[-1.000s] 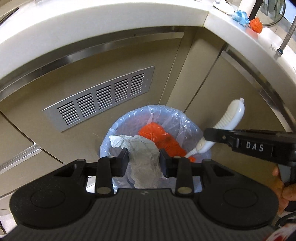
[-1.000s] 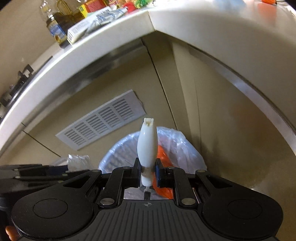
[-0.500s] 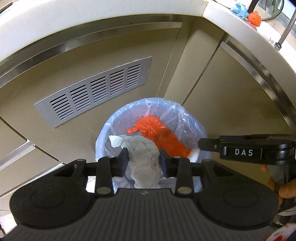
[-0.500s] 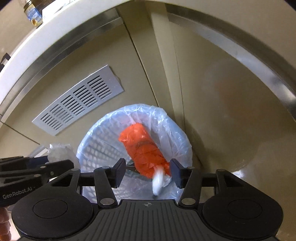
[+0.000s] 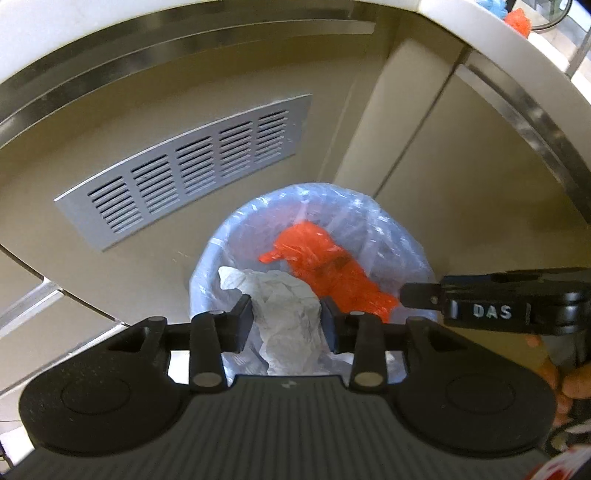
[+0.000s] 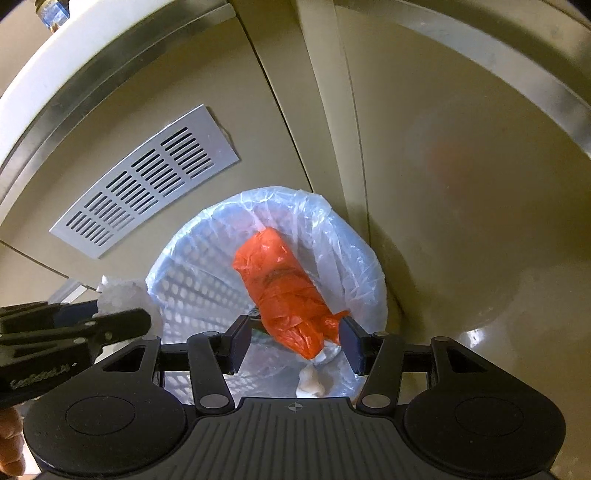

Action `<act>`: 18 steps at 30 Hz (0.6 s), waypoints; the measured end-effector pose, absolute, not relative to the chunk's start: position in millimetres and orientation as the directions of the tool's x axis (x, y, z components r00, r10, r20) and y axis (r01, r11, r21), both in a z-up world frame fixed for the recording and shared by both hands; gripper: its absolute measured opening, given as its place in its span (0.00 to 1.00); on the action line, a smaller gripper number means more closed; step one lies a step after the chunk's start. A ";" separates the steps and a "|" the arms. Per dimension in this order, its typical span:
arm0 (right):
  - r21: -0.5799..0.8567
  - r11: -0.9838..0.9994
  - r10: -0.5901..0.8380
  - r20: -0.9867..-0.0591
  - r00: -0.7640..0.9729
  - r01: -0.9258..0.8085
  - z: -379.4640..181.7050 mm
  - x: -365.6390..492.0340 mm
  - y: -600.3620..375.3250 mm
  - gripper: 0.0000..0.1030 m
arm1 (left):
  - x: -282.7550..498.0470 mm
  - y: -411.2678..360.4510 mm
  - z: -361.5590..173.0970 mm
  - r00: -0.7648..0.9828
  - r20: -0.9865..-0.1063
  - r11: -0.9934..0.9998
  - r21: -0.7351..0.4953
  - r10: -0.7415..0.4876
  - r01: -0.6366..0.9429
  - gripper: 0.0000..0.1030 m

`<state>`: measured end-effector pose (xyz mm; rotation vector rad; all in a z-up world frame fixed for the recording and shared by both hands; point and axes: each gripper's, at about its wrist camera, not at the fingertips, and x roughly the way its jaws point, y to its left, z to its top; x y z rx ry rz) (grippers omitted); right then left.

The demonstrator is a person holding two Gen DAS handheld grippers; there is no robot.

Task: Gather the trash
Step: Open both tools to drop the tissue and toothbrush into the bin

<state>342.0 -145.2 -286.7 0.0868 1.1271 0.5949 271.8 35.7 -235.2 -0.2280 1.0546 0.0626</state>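
While both grippers hang over the lined trash bin [image 5: 391, 236], left gripper [image 5: 286, 323] jaws are opening around the crumpled white paper [image 5: 286, 314]. Right gripper [image 6: 293, 339] is apart, holding nothing; orange bag [image 6: 284, 295] and white item [image 6: 310, 380] lie inside. Cabinet corner crowds the bin's far rim.

Background only: beige cabinet fronts [image 5: 229, 88] meeting at an inside corner, with a vertical corner panel [image 5: 388, 122] between them. Grey louvred vent grille [image 5: 192, 166] set in the left-hand front, slots in five columns. Brushed steel trim strip [image 5: 147, 70] runs under a white countertop edge [image 5: 110, 33]; same trim on the right run [image 5: 532, 122]. Glossy beige floor [image 6: 517, 295] right of the corner, showing a glare spot. Bottle partly visible on the counter [image 6: 51, 11], blurred.
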 end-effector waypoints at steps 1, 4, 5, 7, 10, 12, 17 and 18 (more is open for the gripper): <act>0.355 0.845 0.484 -0.826 0.289 -0.401 -286.9 342.4 -144.5 0.51 | 272.7 36.5 -236.6 0.493 -0.868 0.975 -0.157 -0.061 -0.155 0.42; 0.356 0.845 0.484 -0.827 0.287 -0.398 -287.3 343.4 -143.8 0.51 | 273.8 39.1 -237.6 0.495 -0.866 0.975 -0.163 -0.068 -0.151 0.52; 0.355 0.845 0.483 -0.827 0.286 -0.399 -286.9 343.4 -143.6 0.51 | 274.1 39.6 -237.7 0.497 -0.865 0.975 -0.165 -0.070 -0.150 0.52; 0.353 0.846 0.482 -0.827 0.288 -0.400 -285.6 343.3 -143.2 0.51 | 272.8 40.6 -236.0 0.498 -0.865 0.975 -0.161 -0.066 -0.150 0.52; 0.352 0.847 0.479 -0.830 0.285 -0.399 -283.3 342.5 -141.9 0.51 | 271.1 40.8 -234.9 0.497 -0.865 0.976 -0.160 -0.067 -0.148 0.52; 0.350 0.844 0.480 -0.830 0.283 -0.406 -282.1 341.4 -141.2 0.51 | 269.8 41.0 -234.0 0.493 -0.867 0.976 -0.160 -0.067 -0.149 0.52; 0.347 0.840 0.482 -0.831 0.280 -0.417 -279.2 338.3 -139.5 0.51 | 265.9 40.2 -231.3 0.487 -0.871 0.973 -0.162 -0.064 -0.162 0.51; 0.346 0.839 0.482 -0.830 0.280 -0.419 -278.5 337.8 -139.6 0.51 | 264.7 40.1 -230.0 0.487 -0.871 0.973 -0.163 -0.064 -0.165 0.51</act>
